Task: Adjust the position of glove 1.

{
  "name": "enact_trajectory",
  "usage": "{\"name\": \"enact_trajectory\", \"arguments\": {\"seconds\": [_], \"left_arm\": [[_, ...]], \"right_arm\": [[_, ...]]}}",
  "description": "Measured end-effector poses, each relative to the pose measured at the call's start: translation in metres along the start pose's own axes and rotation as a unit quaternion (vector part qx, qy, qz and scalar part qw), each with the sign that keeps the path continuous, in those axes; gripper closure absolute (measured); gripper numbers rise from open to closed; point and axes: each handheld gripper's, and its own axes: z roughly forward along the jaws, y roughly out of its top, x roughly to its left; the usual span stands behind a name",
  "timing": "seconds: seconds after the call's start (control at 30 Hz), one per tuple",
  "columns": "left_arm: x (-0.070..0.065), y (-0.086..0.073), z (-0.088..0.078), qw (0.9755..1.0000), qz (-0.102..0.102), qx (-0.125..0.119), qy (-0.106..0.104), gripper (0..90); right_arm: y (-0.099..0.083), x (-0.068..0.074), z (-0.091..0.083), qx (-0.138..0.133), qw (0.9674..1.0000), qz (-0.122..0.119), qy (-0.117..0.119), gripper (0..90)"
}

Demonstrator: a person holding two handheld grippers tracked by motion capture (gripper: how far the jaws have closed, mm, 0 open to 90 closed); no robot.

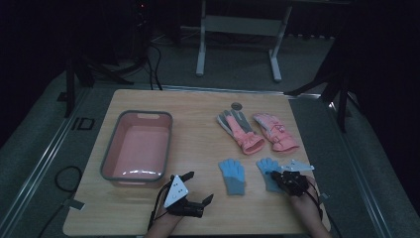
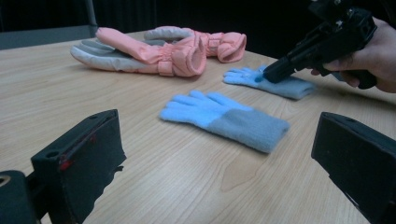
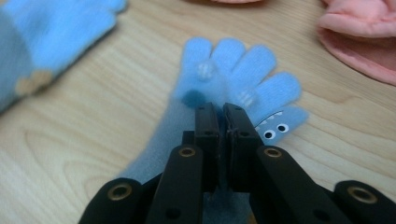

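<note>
Two small blue knit gloves lie on the wooden table (image 1: 198,134). The left blue glove (image 1: 233,174) (image 2: 224,119) (image 3: 51,32) lies flat and free. My right gripper (image 1: 277,177) (image 2: 273,74) (image 3: 222,109) points down onto the right blue glove (image 1: 267,165) (image 2: 292,87) (image 3: 233,65), its jaws pressed together at the palm, pinching the knit fabric just below the fingers. My left gripper (image 1: 199,187) (image 2: 217,135) rests low near the front edge, open and holding nothing, facing the left blue glove.
A pair of pink padded gloves (image 1: 242,131) (image 2: 154,56) (image 3: 364,42) lies behind the blue ones. A pink basin with a grey rim (image 1: 111,144) stands at the left. A round grey disc (image 1: 236,105) sits near the far edge.
</note>
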Motion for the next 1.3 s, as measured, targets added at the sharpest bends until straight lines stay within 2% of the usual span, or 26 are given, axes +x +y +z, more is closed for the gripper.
{"name": "enact_trajectory", "arguments": {"seconds": [0.1,0.17,0.23,0.3,0.43,0.63,0.7,0.77,0.8,0.9,1.07,1.23,1.3], "left_arm": [[0.000,0.000,0.000,1.0000,0.000,0.000,0.001,2.2],[0.000,0.000,0.000,1.0000,0.002,0.000,0.000,2.2],[-0.001,0.000,0.000,1.0000,0.003,0.000,0.000,2.2],[0.000,0.000,0.000,1.0000,0.002,0.001,-0.001,2.2],[0.000,0.000,0.000,1.0000,0.003,0.003,-0.003,2.2],[0.000,0.000,0.000,1.0000,0.002,0.002,-0.004,2.2],[0.000,0.000,0.000,1.0000,0.002,0.002,-0.004,2.2],[0.000,0.000,0.000,1.0000,0.003,0.002,-0.005,2.2],[0.000,0.000,0.000,1.0000,0.003,0.003,-0.006,2.2],[0.000,0.000,0.000,1.0000,0.004,0.003,-0.006,2.2],[0.000,0.000,0.000,1.0000,0.005,0.004,-0.006,2.2],[0.000,0.000,0.000,1.0000,0.004,0.005,-0.007,2.2],[0.000,0.000,0.001,0.9999,0.006,0.005,-0.008,2.2]], "right_arm": [[0.012,0.001,-0.011,-0.013,0.9993,0.035,-0.004,86.1],[0.023,0.004,-0.021,-0.029,0.9987,0.037,-0.018,86.1],[0.029,0.006,-0.025,-0.037,0.9984,0.038,-0.018,86.1],[0.049,0.011,-0.036,-0.060,0.9974,0.034,-0.024,86.1],[0.070,0.023,-0.042,-0.073,0.9968,0.030,-0.006,86.1],[0.090,0.054,-0.039,-0.086,0.9960,0.008,0.026,86.0],[0.093,0.063,-0.035,-0.084,0.9959,0.001,0.036,86.0],[0.093,0.063,-0.035,-0.084,0.9959,0.001,0.036,86.0],[0.093,0.075,-0.025,-0.071,0.9963,-0.002,0.049,86.0],[0.091,0.085,-0.014,-0.058,0.9968,-0.002,0.055,86.0],[0.084,0.095,-0.003,-0.045,0.9969,0.010,0.065,85.9],[0.079,0.105,0.004,-0.034,0.9973,-0.006,0.065,85.8],[0.076,0.107,0.007,-0.028,0.9974,-0.005,0.067,85.7]]}}
